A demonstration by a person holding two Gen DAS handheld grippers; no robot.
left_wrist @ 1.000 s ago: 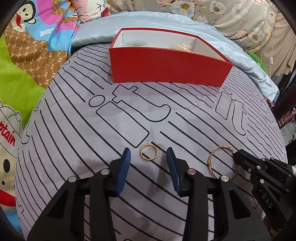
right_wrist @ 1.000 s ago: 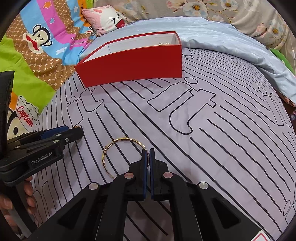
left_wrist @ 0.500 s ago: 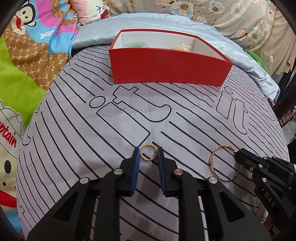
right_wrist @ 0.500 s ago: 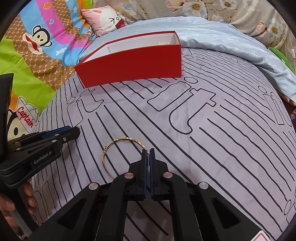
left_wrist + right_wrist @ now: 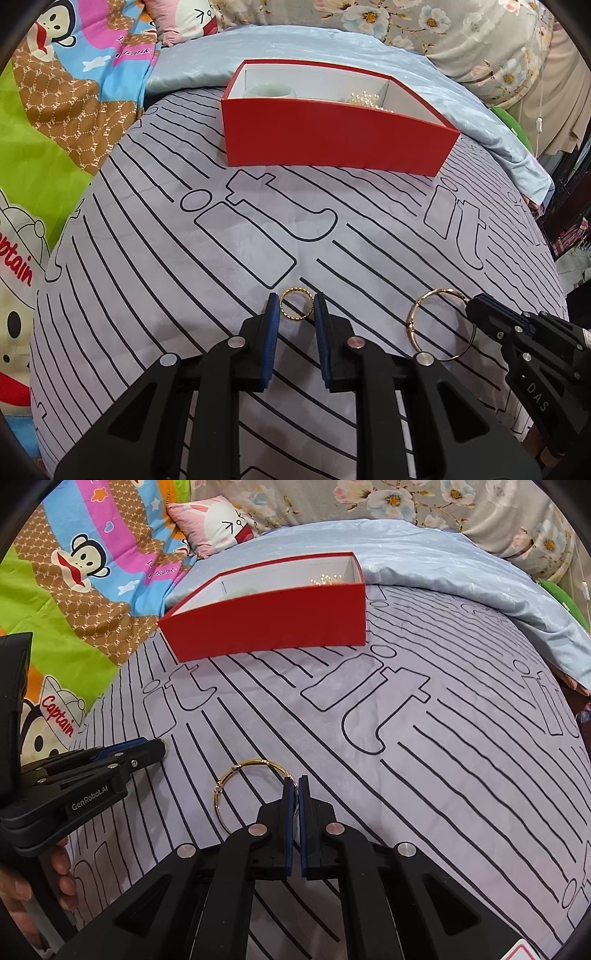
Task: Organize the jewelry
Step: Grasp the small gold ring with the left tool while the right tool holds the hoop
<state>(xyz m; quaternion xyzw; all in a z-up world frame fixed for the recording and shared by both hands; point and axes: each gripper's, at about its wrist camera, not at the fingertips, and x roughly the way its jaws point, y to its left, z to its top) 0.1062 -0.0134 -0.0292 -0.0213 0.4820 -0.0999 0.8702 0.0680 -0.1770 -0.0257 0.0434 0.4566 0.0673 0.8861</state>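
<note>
Between the left gripper (image 5: 296,308) fingers lies a small gold ring (image 5: 296,304), flat on the grey striped bedspread (image 5: 147,280); the fingers have just been closing and now stand at the ring's two sides, though whether the pads press it I cannot tell. Right of those fingers, the right gripper (image 5: 295,788) is clenched on the near-right rim of a thin gold bangle (image 5: 246,792), which lies on the bedspread with most of its loop to the left of the fingers. Well beyond both sets of fingers sits an open red box (image 5: 332,144) with a white lining, holding a pale green bangle (image 5: 269,90) and a cluster of pearl beads (image 5: 364,99)
</note>
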